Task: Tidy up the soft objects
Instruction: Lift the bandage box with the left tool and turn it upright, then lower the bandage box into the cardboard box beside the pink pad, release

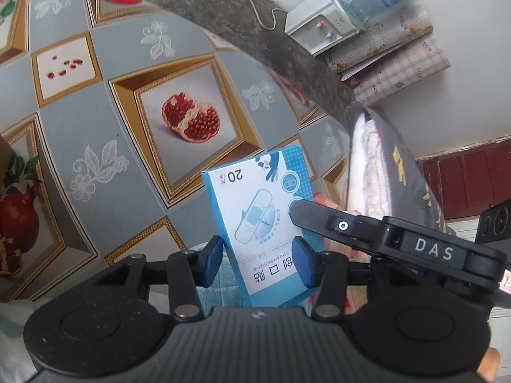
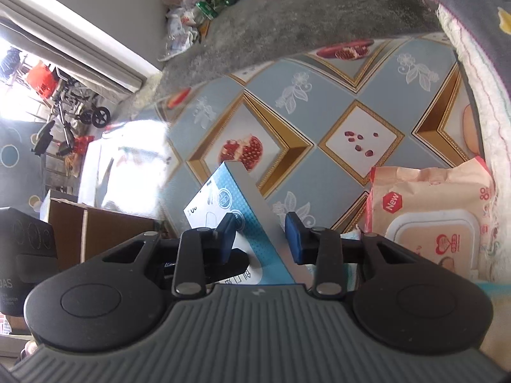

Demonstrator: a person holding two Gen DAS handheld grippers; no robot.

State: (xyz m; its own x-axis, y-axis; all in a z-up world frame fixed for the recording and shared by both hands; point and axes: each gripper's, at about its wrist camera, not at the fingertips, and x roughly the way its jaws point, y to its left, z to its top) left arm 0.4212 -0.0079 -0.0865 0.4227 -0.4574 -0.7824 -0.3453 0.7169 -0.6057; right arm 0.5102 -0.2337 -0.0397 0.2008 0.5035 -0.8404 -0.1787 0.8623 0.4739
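Two grippers on one box, raised off the worktop. Left gripper: jaws clamped on box's lower sides. Right gripper: jaws astride its edge, left pad touching, right pad clear, so apart. Wipes pack lies at far right, unsorted. Task prob early; box not placed yet.

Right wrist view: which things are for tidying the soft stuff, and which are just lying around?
For the job:
blue plaster box
pink wet wipes pack

Just lying about:
cardboard box
rubbish bags by the wall
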